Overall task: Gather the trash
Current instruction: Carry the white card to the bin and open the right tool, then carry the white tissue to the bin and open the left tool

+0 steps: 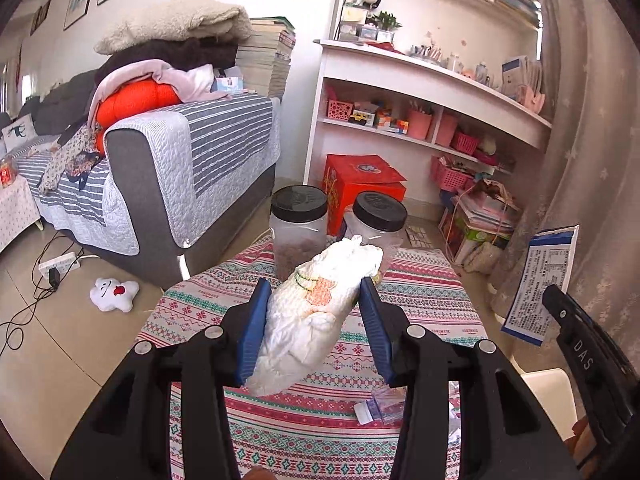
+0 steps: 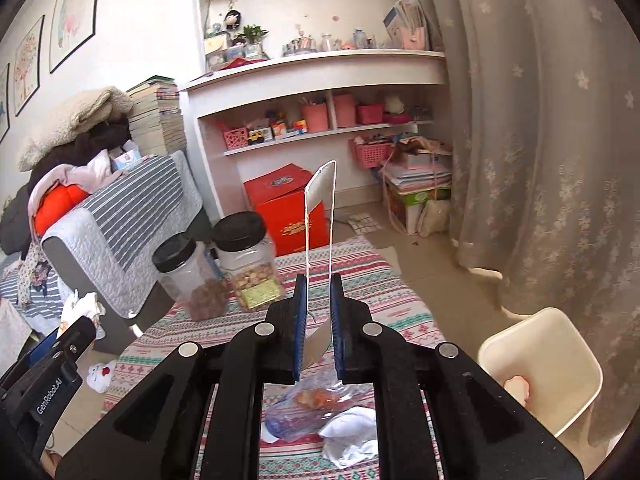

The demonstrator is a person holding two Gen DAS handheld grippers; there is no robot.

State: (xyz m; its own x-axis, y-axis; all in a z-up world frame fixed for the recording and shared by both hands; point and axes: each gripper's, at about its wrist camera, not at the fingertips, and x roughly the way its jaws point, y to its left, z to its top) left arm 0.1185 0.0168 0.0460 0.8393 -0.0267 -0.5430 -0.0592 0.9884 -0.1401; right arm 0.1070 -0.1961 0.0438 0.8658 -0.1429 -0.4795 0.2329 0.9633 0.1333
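Note:
My left gripper (image 1: 314,300) is shut on a crumpled white paper wad (image 1: 316,312) with orange print, held above the patterned tablecloth (image 1: 420,292). My right gripper (image 2: 319,308) is shut on a flat blue-and-white packet (image 2: 320,216), seen edge-on and standing upright; the same packet (image 1: 540,284) shows at the right of the left wrist view. Below the right gripper lie a clear plastic bag with orange bits (image 2: 316,400) and a crumpled white tissue (image 2: 352,436). A small clear bag (image 1: 380,406) lies on the cloth in the left wrist view.
Two clear jars with black lids (image 1: 298,228) (image 1: 378,224) stand at the table's far edge. A cream bin (image 2: 540,368) stands right of the table. A grey sofa (image 1: 168,184), a red box (image 1: 360,188), shelves and a curtain (image 2: 540,160) surround it.

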